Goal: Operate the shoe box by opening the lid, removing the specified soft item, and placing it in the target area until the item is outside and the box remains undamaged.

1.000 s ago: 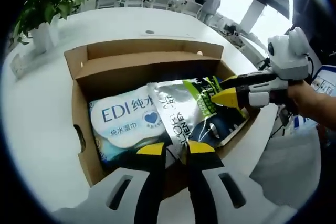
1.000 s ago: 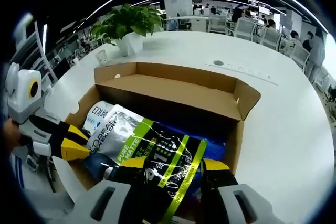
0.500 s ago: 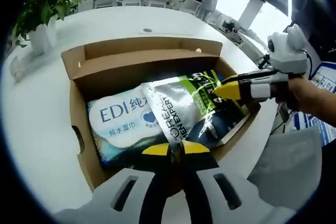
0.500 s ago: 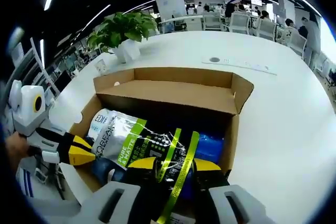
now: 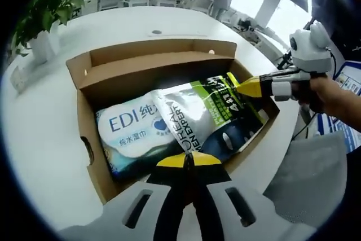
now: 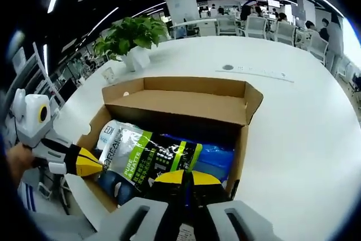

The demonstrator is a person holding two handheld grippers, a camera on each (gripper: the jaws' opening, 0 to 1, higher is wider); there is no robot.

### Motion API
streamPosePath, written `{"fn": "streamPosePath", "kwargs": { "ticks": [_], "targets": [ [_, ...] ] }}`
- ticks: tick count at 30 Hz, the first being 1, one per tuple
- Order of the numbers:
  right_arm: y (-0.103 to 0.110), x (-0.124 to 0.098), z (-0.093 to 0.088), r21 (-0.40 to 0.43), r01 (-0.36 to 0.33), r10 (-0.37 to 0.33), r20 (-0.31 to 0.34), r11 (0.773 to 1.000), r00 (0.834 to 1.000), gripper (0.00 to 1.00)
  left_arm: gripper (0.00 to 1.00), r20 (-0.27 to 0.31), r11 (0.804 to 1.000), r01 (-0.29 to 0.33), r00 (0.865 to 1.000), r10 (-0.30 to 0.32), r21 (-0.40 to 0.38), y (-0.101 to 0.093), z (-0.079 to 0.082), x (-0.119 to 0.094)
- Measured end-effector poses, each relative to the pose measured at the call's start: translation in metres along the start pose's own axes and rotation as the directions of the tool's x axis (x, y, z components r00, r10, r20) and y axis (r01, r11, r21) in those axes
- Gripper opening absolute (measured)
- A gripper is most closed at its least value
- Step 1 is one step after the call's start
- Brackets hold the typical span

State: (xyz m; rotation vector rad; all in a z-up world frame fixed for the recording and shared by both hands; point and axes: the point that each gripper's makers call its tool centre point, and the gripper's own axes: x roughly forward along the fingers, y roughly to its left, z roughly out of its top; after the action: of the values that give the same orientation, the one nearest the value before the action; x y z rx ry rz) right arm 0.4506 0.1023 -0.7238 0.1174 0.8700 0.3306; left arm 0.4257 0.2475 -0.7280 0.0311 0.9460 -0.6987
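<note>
We see the left gripper (image 5: 189, 160) pinched shut on the near edge of the silver-and-green pouch (image 5: 206, 119), and the right gripper (image 6: 186, 178) closed on its opposite edge. The pouch lies inside the open cardboard shoe box (image 5: 84, 117), over a blue wipes pack (image 5: 127, 131). Beyond, a potted plant (image 6: 132, 38) stands on the white table (image 6: 293, 117).

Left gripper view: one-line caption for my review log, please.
Both grippers pinch opposite ends of the silver pouch lying on a wipes pack inside the open cardboard box.
</note>
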Motion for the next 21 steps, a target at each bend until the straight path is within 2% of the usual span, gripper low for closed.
{"fn": "streamPosePath", "kwargs": {
  "ticks": [21],
  "targets": [
    [0.008,-0.011,0.016,0.052,-0.051,0.049,0.05,0.997,0.998,0.0,0.0,0.018,1.0,-0.013,1.0,0.013,0.009,0.002,0.017,-0.016]
  ]
}}
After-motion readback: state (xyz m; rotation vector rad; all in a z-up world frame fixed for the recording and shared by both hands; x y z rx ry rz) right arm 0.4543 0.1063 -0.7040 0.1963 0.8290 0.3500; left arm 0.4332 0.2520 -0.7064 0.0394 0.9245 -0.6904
